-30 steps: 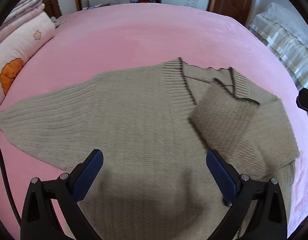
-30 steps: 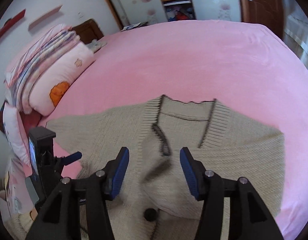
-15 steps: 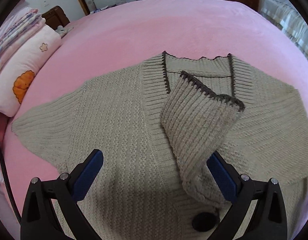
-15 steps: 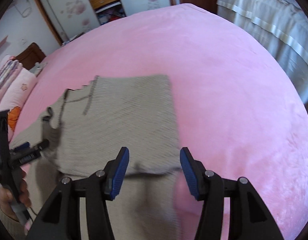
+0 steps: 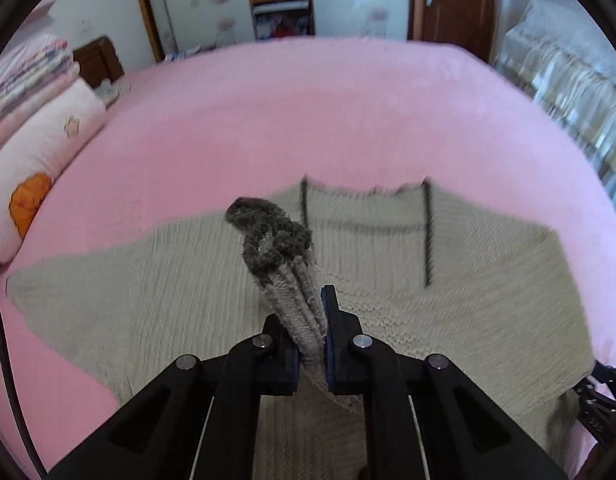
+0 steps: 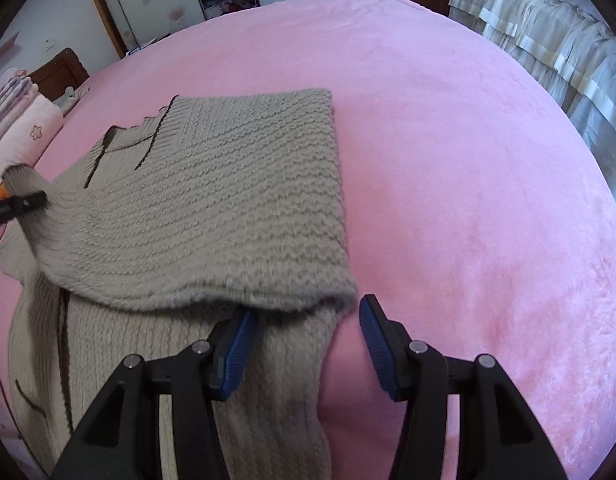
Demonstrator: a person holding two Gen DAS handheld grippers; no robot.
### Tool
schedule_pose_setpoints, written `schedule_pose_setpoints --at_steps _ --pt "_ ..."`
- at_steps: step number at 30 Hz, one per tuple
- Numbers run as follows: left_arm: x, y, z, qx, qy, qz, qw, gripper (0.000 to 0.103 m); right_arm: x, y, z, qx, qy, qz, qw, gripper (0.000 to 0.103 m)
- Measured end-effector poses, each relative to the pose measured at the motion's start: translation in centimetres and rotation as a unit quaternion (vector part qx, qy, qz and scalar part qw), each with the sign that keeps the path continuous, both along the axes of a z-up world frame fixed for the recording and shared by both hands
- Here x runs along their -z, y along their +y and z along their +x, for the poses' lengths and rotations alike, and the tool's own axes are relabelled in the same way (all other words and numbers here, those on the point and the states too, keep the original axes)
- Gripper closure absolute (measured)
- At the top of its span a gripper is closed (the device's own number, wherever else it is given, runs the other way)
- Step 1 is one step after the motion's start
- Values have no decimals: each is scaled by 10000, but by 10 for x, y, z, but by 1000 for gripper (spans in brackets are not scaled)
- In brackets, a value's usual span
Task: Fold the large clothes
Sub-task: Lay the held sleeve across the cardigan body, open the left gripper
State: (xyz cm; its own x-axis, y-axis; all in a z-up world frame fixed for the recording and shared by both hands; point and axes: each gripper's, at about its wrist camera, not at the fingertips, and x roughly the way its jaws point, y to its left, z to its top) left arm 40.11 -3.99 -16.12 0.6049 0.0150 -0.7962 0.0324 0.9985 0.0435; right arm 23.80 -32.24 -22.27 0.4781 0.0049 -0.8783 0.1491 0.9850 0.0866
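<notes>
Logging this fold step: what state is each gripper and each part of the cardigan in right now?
Left gripper: shut on the sleeve cuff.
Sleeve cuff: bunched, lifted off the cardigan.
Right gripper: open, holding nothing.
Cardigan: flat on the pink bed, right side folded over.

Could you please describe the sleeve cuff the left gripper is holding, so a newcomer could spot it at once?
On the pink bed lies a beige sweater. The cuff stands bunched above its middle, pinched in the left gripper. Its fuzzy dark-grey edge sets it apart from the flat beige knit around it.
</notes>
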Motion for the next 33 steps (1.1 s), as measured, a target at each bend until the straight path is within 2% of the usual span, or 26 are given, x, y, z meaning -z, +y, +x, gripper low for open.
schedule_pose_setpoints --at_steps 3,5,8,11,12,14,18,19,20,28,31,33 --pt "-14 9 5 21 -494 -249 9985 96 0 -1 8 220 -148 -197 9995 55" --pt "-7 20 10 -97 -539 -338 9979 96 3 3 12 283 -175 -299 9990 55" --pt "25 44 19 -464 -224 -465 9976 95 7 10 9 219 -147 -422 9988 55" --pt "70 65 23 -803 432 -542 9944 89 10 14 8 174 -120 -559 9982 55" --pt "86 74 23 -883 672 -722 9912 87 10 13 7 181 -109 -567 9982 55" --pt "94 88 21 -913 696 -1160 9866 85 9 11 7 185 -88 -534 9984 55" --pt "88 108 15 -923 841 -1748 9766 83 3 9 3 49 -41 -399 9992 55" --pt "85 112 14 -954 838 -1758 9762 76 -1 9 0 -9 -70 -335 9994 55" --pt "82 118 13 -987 818 -1762 9760 74 -5 8 -4 -54 -107 -300 9995 55" --pt "63 162 1 -1272 536 -1909 9719 73 -49 6 -26 -180 -626 -284 9975 55" --pt "54 153 2 -1121 472 -1811 9759 74 -57 13 -19 -255 -722 -207 9968 55" --pt "47 135 2 -881 392 -1690 9809 74 -55 21 -10 -309 -719 -323 9964 58"
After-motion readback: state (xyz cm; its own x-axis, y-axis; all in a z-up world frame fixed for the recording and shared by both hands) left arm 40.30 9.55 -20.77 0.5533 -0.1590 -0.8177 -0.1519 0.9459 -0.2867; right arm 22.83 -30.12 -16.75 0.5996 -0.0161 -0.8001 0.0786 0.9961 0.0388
